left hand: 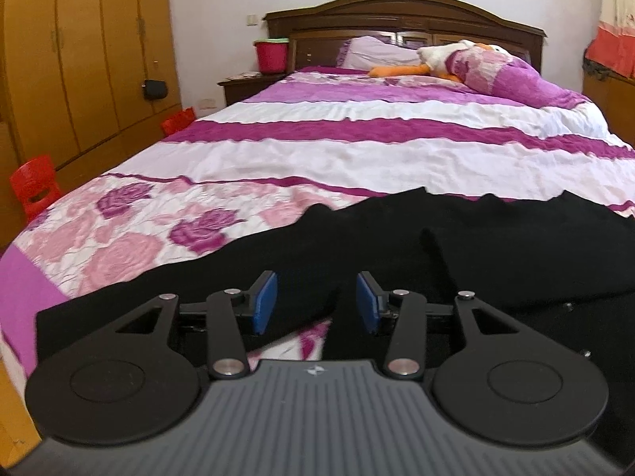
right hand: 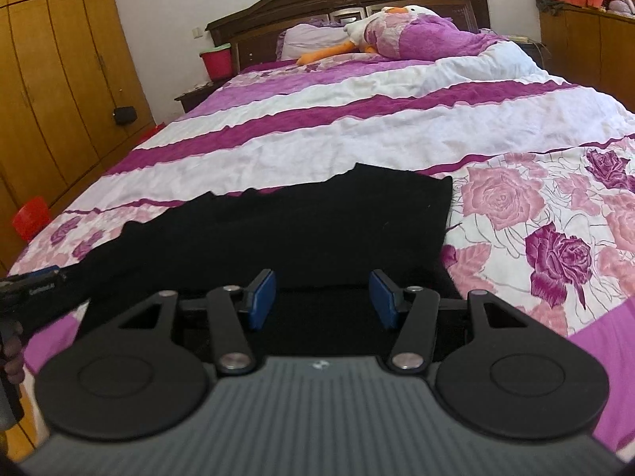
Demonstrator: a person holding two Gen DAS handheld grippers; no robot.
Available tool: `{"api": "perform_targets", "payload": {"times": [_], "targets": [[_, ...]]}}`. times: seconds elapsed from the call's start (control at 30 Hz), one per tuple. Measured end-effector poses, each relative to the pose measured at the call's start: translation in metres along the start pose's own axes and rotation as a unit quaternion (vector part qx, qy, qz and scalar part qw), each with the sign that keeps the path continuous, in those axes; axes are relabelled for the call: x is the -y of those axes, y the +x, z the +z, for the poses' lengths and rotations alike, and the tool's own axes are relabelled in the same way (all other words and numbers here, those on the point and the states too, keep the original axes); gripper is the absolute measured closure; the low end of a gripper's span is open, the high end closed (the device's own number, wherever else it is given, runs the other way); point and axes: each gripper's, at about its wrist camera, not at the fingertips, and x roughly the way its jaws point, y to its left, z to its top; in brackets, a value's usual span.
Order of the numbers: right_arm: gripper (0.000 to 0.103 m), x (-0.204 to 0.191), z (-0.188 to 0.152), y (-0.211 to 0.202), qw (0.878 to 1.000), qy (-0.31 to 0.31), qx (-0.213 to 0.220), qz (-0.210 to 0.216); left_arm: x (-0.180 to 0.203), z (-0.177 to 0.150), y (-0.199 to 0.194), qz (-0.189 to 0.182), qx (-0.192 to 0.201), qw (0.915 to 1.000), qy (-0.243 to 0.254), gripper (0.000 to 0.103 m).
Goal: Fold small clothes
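A black garment point(left hand: 436, 230) lies spread flat across the near end of the bed; in the right wrist view the same garment point(right hand: 297, 226) reaches from the left edge to the rose-print area. My left gripper point(left hand: 316, 289) hovers over the garment's near left part, its blue pads point(left hand: 264, 303) apart with nothing pressed between them. My right gripper point(right hand: 322, 293) stands over the garment's near right part, open too, its blue pads point(right hand: 384, 301) clear of the cloth. In the right wrist view, the left gripper point(right hand: 35, 281) shows at the far left, with a hand point(right hand: 12, 353) under it.
The bed's purple, white and rose-print quilt point(left hand: 317, 154) runs to a dark wooden headboard point(left hand: 397, 12). A plush goose point(left hand: 448, 55) and pillows lie at the head. A red bucket point(left hand: 272, 55) sits on a nightstand; a red stool point(left hand: 35, 186) and a wooden wardrobe point(left hand: 79, 59) stand left.
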Motion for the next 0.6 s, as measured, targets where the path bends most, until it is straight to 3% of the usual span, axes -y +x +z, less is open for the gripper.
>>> {"api": "perform_targets", "payload": {"times": [0.2,0.47,0.6], "targets": [[0.048,-0.014,-0.013,-0.014,1.000,-0.002,-0.008,0.011,-0.030,-0.014,-0.006,0.024,-0.007,0.9997,-0.005,0.052],[0.048,-0.021,-0.038,-0.002,0.999,0.002,-0.037,0.001,-0.065,-0.035,0.016,0.073,-0.043,0.9964,0.003,0.051],[0.048,-0.017,-0.048,0.012,0.998,0.016,-0.057,-0.010,-0.075,-0.044,0.027,0.065,-0.056,0.9963,0.004,0.045]]}}
